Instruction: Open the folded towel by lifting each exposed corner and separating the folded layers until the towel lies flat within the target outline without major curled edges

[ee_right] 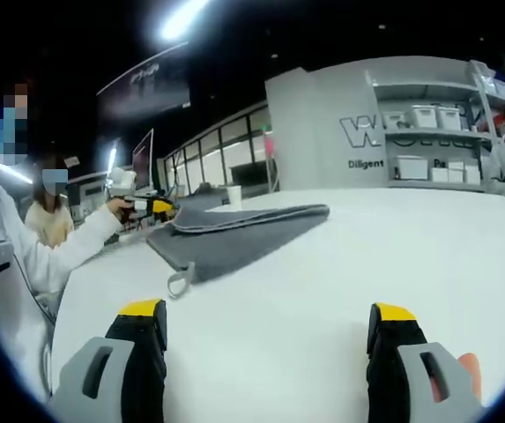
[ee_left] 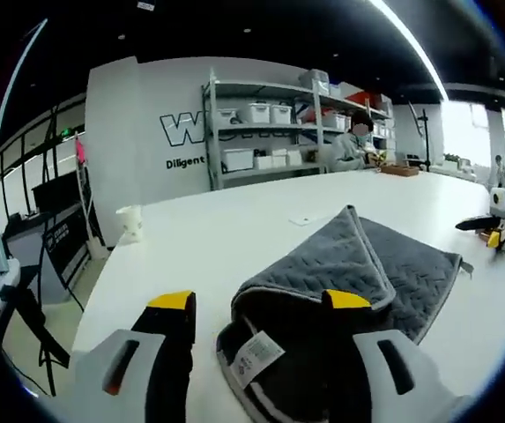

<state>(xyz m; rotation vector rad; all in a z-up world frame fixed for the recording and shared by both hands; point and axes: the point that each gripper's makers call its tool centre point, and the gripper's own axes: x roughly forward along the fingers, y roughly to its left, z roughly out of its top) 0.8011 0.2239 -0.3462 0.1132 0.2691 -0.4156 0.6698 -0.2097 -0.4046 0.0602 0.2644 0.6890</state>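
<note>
One grey quilted towel (ee_left: pixel 358 264), folded over with a stitched hem, lies on the broad white table (ee_left: pixel 234 238). In the left gripper view it sits directly ahead of the left tool (ee_left: pixel 261 304), its near folded edge and a white sewn-in care label (ee_left: pixel 254 352) reaching between that tool's two yellow-tipped jaws, which stand wide apart and hold nothing. The top layer peaks into a raised corner further ahead.

In the right gripper view the right tool (ee_right: pixel 265 313) is also spread open and empty, hovering low over bare table. The towel lies ahead and to its left, well apart, with a small hanging loop (ee_right: pixel 177 284) at its nearest corner.

The cloth looks soft, limp and light, likely to sag and drag rather than hold shape, so a pinch on the firmer hemmed corner of the top layer should separate it best. A small white paper cup (ee_left: pixel 131 220) stands beyond the left tool, near the table's far edge.
</note>
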